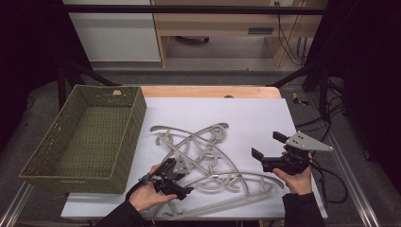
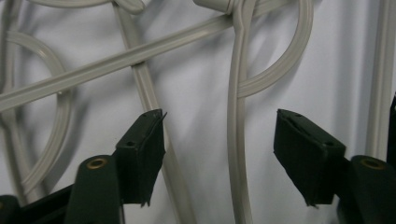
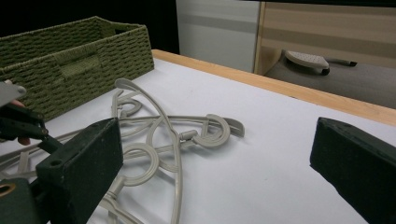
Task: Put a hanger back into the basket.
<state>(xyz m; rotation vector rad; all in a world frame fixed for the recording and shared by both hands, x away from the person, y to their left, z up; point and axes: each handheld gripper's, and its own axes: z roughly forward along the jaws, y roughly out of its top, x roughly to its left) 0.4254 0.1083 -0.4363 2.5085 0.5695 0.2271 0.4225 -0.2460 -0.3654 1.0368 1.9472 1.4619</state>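
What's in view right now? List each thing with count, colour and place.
Hangers: several tangled, count unclear, light grey, middle of the mat.
Basket: one, green woven, left of the hangers.
Mat: one, white, covering the table.
Table: one, wooden edge visible at the far side.
Left gripper: one, black, over the hangers, jaws apart with a hanger bar between them, pads not pressing.
Right gripper: one, black, held off the mat at right, open.

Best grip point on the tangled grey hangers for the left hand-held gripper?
Probably the thin straight bar of the hangers running between its open jaws, taken from above: the hangers lie flat on the white tabletop, and that bar has bare surface either side. The left hand-held gripper already straddles it.
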